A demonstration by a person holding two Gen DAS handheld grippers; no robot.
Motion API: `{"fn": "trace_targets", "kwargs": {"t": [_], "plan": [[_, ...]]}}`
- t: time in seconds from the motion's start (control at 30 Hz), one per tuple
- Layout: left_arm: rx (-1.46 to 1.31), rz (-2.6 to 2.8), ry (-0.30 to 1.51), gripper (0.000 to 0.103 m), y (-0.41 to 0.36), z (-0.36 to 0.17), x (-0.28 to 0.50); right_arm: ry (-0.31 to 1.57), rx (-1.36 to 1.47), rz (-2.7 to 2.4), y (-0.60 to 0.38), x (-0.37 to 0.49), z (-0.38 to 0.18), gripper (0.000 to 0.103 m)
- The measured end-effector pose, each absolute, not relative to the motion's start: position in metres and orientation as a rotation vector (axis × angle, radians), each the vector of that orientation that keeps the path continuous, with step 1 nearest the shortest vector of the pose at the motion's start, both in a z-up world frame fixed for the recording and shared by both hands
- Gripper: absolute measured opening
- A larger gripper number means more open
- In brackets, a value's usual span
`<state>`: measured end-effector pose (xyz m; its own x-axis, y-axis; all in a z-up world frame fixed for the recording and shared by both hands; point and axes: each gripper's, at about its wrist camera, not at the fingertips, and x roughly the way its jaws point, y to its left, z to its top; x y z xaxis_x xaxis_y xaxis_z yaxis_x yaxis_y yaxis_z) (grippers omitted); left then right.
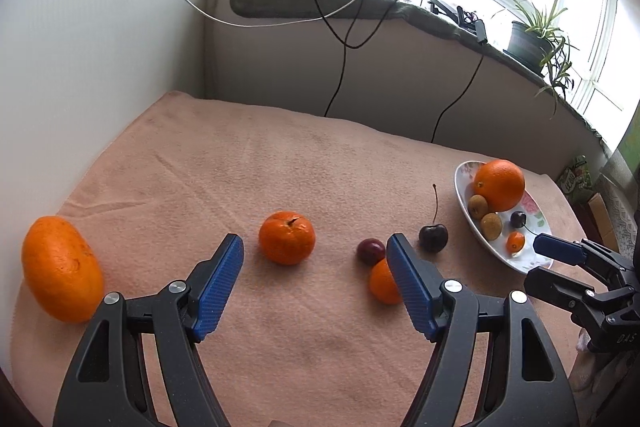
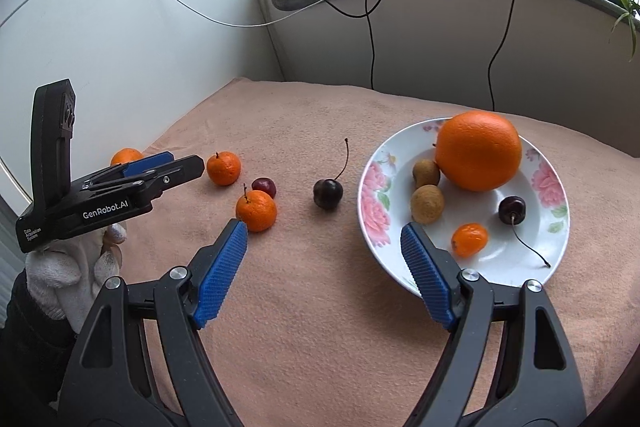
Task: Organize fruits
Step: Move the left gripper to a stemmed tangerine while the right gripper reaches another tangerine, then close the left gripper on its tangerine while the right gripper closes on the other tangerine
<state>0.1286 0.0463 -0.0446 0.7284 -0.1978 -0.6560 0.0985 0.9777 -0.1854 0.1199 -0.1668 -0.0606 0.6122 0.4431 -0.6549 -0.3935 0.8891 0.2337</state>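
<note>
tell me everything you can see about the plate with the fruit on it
The plate is a shallow white dish, ceramic by its look, with pink flowers and green leaves printed round its rim. It sits level on the peach towel, at the right. It holds a big orange, two brown longans, a stemmed dark cherry and a kumquat. No gripper touches it.

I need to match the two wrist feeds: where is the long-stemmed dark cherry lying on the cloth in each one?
Left wrist view: the dark cherry sits right of centre, just beyond the left tool's right-hand finger, left of the plate.
Right wrist view: the cherry is at centre, just left of the plate.
Shared landmark: the big orange on the floral plate.
</note>
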Motion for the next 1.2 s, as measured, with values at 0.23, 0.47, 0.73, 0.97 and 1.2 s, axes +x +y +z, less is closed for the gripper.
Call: {"fn": "trace_targets", "kwargs": {"t": [0.23, 0.47, 0.73, 0.97, 1.2], "plan": [[-0.173, -0.160, 0.748, 0.074, 0.061, -0.054, 0.135, 0.793, 0.055, 0.523, -0.142, 0.122, -0.065, 0.082], [-0.190, -0.177, 0.775, 0.073, 0.065, -0.066, 0.145, 0.819, 0.040, 0.545, -0.118, 0.132, -0.075, 0.082], [-0.205, -0.189, 0.808, 0.057, 0.068, -0.075, 0.157, 0.850, 0.028, 0.561, -0.102, 0.147, -0.085, 0.082], [-0.195, -0.203, 0.832, 0.048, 0.066, -0.077, 0.165, 0.862, -0.010, 0.580, -0.087, 0.155, -0.090, 0.075], [-0.198, -0.204, 0.847, 0.045, 0.066, -0.082, 0.171, 0.892, -0.015, 0.587, -0.081, 0.163, -0.098, 0.062]]}}
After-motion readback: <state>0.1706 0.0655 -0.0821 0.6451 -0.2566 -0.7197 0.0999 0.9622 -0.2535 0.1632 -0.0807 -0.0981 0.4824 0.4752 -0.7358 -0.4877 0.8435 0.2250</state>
